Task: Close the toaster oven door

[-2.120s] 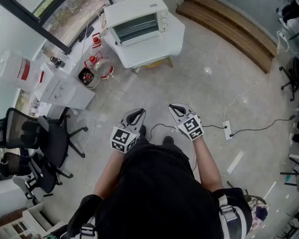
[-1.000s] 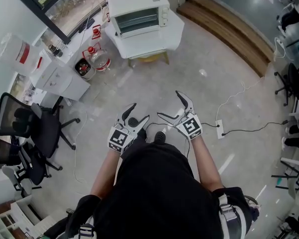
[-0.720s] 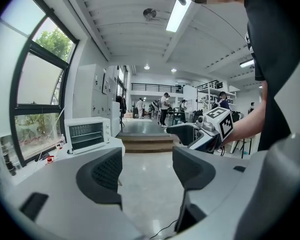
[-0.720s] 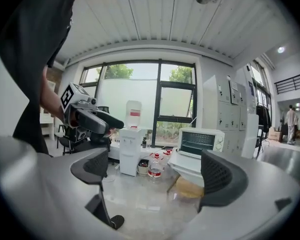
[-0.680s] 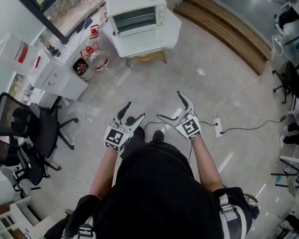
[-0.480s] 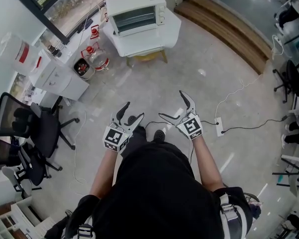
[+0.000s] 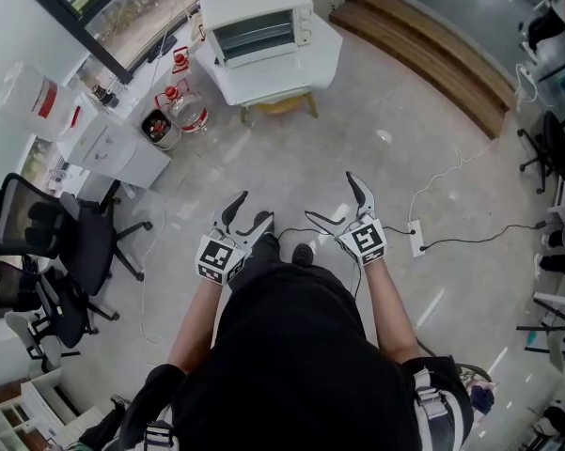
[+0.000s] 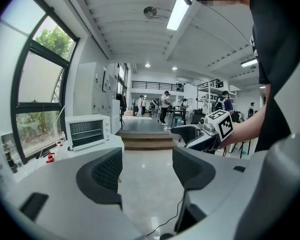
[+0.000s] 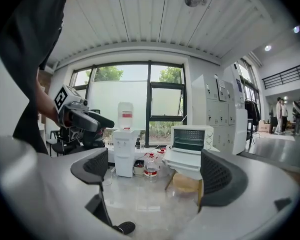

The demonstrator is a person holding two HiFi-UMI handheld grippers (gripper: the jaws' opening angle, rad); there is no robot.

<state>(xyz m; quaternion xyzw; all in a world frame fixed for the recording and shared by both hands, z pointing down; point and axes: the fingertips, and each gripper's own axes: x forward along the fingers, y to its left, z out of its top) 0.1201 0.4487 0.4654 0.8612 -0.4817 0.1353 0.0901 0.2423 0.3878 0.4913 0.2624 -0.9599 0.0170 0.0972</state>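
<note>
The white toaster oven [image 7: 257,24] stands on a low white table [image 7: 291,73] at the far side of the floor, well away from both grippers. It also shows small in the left gripper view [image 8: 87,131] and the right gripper view [image 9: 191,138]. Its front is dark with racks behind it. From this far I cannot tell how its door stands. My left gripper [image 7: 248,210] is open and holds nothing. My right gripper [image 7: 331,198] is open wide; its jaws have just been opening, with nothing between them. Both are held close in front of the person's body.
A water dispenser [image 9: 124,151] with a bottle on top stands left of the oven table, with water jugs [image 7: 190,116] on the floor beside it. Office chairs [image 7: 52,238] stand at the left. A power strip [image 7: 416,238] and its cable lie at the right. A wooden step [image 7: 432,50] runs behind.
Both grippers, shut two seconds ago, have opened, the right one widest. The right gripper has drifted slightly to the right. The oven looks the same.
</note>
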